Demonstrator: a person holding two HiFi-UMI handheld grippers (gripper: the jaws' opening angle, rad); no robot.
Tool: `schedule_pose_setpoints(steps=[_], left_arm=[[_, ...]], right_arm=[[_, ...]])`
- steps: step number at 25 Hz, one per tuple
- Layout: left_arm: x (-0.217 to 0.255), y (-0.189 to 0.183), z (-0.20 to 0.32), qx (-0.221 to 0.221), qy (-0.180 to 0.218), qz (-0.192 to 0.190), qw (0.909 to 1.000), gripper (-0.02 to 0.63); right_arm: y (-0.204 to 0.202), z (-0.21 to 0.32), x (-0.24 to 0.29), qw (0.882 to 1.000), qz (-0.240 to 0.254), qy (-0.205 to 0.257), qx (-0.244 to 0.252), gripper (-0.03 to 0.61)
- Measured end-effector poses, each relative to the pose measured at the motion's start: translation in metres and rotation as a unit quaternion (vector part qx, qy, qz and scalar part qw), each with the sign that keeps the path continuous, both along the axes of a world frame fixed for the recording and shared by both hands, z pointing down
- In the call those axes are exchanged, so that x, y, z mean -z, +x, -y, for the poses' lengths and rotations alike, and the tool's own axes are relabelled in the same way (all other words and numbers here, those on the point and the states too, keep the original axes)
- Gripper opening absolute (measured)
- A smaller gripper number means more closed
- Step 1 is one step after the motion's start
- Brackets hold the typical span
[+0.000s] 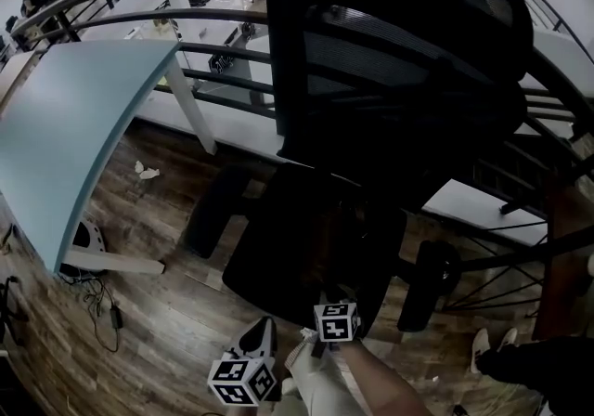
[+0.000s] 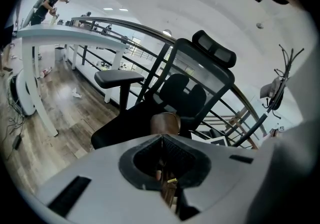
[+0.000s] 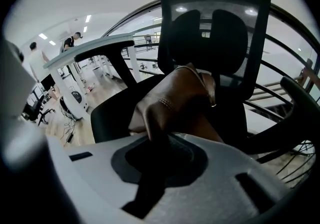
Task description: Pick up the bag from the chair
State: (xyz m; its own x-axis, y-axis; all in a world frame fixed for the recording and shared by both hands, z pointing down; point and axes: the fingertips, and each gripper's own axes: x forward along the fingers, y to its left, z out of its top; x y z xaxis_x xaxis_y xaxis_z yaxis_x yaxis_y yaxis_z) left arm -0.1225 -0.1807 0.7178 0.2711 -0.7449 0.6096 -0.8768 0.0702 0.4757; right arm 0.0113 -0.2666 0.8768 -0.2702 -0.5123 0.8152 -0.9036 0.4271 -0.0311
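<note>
So the grab itself looks done: the right gripper [image 3: 155, 150] is clamped on a folded lower edge of the brown leather bag [image 3: 175, 100], which bulges up right in front of the black mesh chair [image 3: 215, 33]. The left gripper [image 2: 165, 170] has its jaws pressed together too, with a thin brown strip and a little brass fitting [image 2: 171, 180] caught between them. I'd guess that's the bag's strap or edge, not 100% sure though. The bag sits over the front of the seat [image 2: 122, 125], close to both grippers, and I can't tell whether its bottom touches the cushion or is clear of it. What's left, I reckon, is lifting it away without snagging the armrests [image 2: 118, 77].
</note>
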Motion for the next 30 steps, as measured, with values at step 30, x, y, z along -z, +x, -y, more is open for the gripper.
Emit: schedule_pose_setpoints(steps=[30], left_arm=[[0.123, 0.033, -0.056, -0.062, 0.059, 0.012, 0.9963, 0.003]], right_arm=[[0.055, -0.077, 0.169, 0.991, 0.073, 0.041, -0.101, 0.020]])
